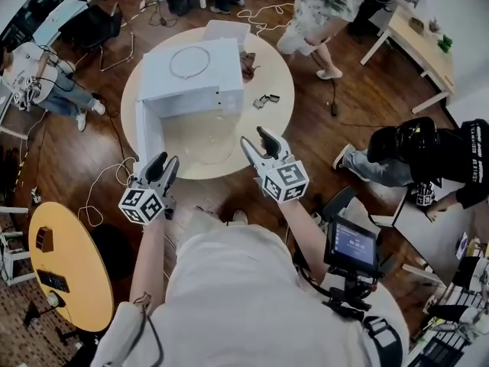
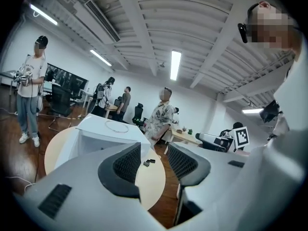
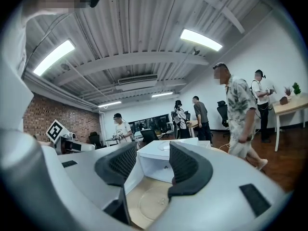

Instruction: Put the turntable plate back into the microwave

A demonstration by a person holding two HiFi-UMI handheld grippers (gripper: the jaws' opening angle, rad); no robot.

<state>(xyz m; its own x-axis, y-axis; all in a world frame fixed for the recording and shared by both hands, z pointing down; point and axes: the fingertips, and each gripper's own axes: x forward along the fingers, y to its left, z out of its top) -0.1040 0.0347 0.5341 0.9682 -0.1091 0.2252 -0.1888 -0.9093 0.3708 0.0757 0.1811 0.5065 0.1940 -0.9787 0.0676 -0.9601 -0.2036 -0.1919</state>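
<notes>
We see a white microwave (image 1: 191, 71) on a cream table (image 1: 273, 117), beside a clear turntable plate (image 1: 202, 138). Our left gripper (image 1: 169, 160) and right gripper (image 1: 253, 136) are grey, with black ribbed pads (image 2: 127, 162) and black-and-white marker cubes (image 1: 285, 180).

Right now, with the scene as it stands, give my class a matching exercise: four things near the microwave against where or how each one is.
Things:
1. turntable plate
2. ring
3. microwave door
4. left hand-held gripper

Places or states:
A. swung open
B. on the table, in front of the microwave
C. jaws apart, nothing between them
D. on top of the microwave

Pairs: 1-B, 2-D, 3-A, 4-C
</notes>
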